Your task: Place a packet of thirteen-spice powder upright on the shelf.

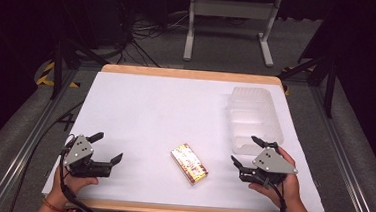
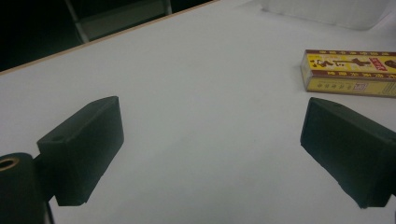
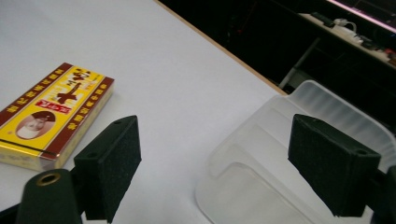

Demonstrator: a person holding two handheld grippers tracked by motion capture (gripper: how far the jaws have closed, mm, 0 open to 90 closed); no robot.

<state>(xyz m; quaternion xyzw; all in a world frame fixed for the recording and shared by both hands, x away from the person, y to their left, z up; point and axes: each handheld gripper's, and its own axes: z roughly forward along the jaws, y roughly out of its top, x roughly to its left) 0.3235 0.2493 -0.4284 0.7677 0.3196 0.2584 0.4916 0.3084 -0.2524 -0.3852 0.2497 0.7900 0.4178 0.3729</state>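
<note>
A flat yellow and dark red box (image 1: 189,163) lies on the white table near the front middle. In the left gripper view the box (image 2: 351,73) sits ahead and to the right of the jaws. In the right gripper view the box (image 3: 51,114) is at the left. A clear plastic tray (image 1: 253,119) stands at the right of the table, and the same tray (image 3: 275,163) lies under my right gripper. My left gripper (image 1: 108,148) is open at the front left, nothing between its jaws. My right gripper (image 1: 247,151) is open at the tray's near end, also empty.
The white sheet (image 1: 155,114) covers a wooden table top, whose edge (image 1: 188,74) shows at the back. A white metal stand (image 1: 229,23) and cables sit on the floor beyond. Dark frame rails run along both sides.
</note>
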